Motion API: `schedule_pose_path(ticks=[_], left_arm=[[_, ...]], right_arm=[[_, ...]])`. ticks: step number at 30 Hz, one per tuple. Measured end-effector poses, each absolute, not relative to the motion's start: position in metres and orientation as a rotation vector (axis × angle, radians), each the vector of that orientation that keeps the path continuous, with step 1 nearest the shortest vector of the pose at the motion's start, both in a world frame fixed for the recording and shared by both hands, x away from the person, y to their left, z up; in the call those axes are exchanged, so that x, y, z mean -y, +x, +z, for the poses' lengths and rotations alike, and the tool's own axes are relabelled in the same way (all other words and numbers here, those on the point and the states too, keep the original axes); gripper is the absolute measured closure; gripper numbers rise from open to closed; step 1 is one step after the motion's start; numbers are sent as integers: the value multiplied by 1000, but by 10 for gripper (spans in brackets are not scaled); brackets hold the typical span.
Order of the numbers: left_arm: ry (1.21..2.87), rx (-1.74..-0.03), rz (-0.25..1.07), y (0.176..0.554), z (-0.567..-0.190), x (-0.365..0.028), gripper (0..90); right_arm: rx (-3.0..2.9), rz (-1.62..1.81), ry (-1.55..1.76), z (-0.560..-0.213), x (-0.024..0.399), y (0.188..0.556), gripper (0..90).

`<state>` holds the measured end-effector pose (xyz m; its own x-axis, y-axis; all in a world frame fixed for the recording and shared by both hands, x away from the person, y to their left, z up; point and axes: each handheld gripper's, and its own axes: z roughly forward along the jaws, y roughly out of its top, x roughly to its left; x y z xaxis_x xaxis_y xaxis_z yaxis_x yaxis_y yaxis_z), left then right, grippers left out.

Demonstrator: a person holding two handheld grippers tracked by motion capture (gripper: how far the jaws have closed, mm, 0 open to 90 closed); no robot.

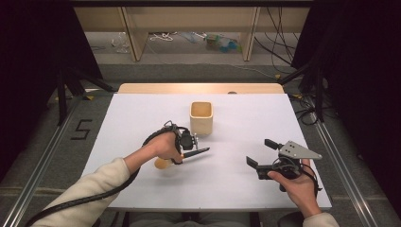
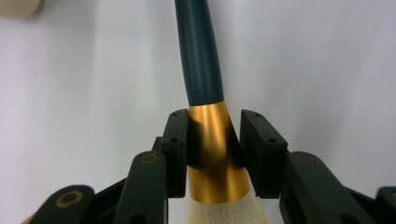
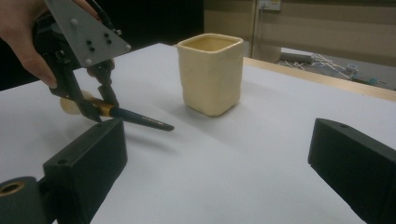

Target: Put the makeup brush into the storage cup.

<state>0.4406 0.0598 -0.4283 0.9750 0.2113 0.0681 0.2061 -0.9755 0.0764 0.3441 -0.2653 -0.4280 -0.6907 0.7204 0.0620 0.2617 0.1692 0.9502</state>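
The brush [image 1: 189,155] is held in the left hand-held gripper [image 1: 188,142], whose jaws are clamped on the gold ferrule [image 2: 212,140] from both sides, as seen in the left gripper view; the dark handle [image 2: 198,51] runs straight away from the jaws, and the pale bristles [image 2: 226,212] sit at the near end, behind the grip. In the high view the brush is carried just above the white surface [image 1: 142,113], its long axis lying nearly level and pointing toward the right, with the handle tip foremost; in the right gripper view a shadow is cast under the handle, so the brush is judged to be clear of the surface rather than resting on it.

The cup [image 1: 201,117] stands upright just beyond the left hand-held gripper, its open mouth facing up; the left hand is much the nearer to it. The coming move is judged to turn on this: the cup lies up and slightly right of the grip, while the brush lies flat, so the handle would have to be tipped downward before it could be lowered into the mouth.

The right hand-held gripper [image 1: 261,152] is held wide apart with nothing between its jaws, well to the right of the brush.
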Motion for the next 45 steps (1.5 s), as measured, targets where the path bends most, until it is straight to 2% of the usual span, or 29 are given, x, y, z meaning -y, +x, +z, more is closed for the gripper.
schedule_pose_path(ticks=[15,21,45], left_arm=[[3024,-244,103,433,-419,-59,636],[3012,-233,91,430,-414,-56,636],[3008,-165,61,421,-402,-44,636]], right_arm=[[-2139,1530,764,-431,249,349,65],[-2212,1487,748,-432,245,353,95],[-2268,1432,724,-434,227,367,87]])
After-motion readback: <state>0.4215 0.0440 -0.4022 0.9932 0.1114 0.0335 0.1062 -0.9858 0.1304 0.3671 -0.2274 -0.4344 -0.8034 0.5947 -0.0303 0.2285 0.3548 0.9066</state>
